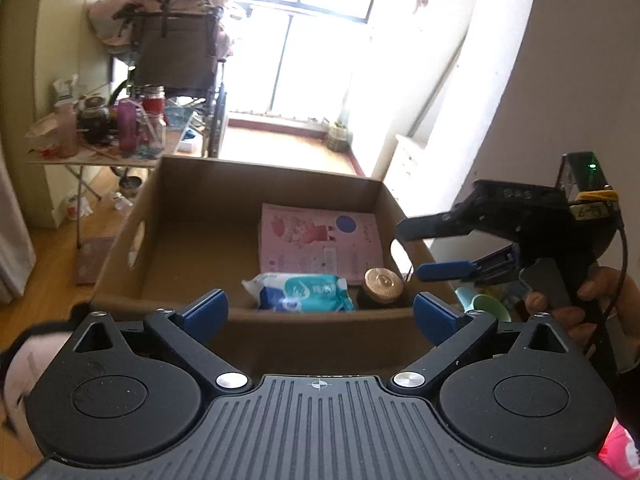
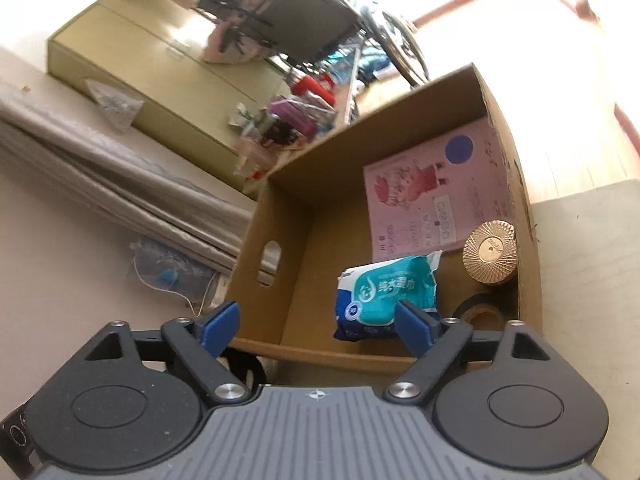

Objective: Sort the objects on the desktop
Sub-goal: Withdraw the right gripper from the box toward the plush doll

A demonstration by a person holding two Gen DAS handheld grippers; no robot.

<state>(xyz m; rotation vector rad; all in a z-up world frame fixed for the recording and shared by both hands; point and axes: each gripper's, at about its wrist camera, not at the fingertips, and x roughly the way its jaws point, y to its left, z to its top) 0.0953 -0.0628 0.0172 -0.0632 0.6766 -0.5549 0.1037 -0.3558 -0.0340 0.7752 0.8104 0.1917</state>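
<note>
An open cardboard box (image 1: 192, 240) (image 2: 288, 248) holds a pink booklet (image 1: 320, 246) (image 2: 436, 192), a teal-and-blue wet-wipes pack (image 1: 300, 292) (image 2: 384, 292), a dark jar with a gold ribbed lid (image 1: 383, 285) (image 2: 489, 251) and a black tape roll (image 2: 478, 310). My left gripper (image 1: 320, 314) is open and empty, held in front of the box's near wall. My right gripper (image 2: 318, 330) is open and empty above the box's near edge; it also shows in the left wrist view (image 1: 424, 248) at the box's right rim.
A cluttered folding table (image 1: 100, 136) with jars and bottles stands beyond the box on the left, a wheelchair (image 1: 180, 52) behind it. Green and blue cups (image 1: 486, 304) sit right of the box. A bed (image 2: 100, 176) lies left in the right wrist view.
</note>
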